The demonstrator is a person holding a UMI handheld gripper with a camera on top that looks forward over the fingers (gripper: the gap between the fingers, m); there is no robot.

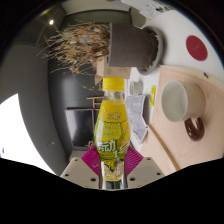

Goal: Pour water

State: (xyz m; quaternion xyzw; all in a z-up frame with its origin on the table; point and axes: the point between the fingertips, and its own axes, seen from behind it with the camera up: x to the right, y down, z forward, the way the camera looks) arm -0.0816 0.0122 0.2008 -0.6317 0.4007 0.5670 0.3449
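Yellow-labelled bottle (112,125), cap on, clamped upright in the jaws of the gripper (112,165), over grey table (25,100). White cup (176,98) right, well apart on wooden board (200,125). Advice: uncap, carry across, tilt slowly over cup rim.

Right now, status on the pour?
Gripper shut on bottle, upright, yellow cap on. White cup on wooden board, beyond fingers, right. Nothing blocking.

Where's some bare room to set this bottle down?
The hand-held gripper is shut on the bottle. Free: the dark surface left of the bottle, below the dried grass. Crowded: the wooden board to the right, holding the white cup.
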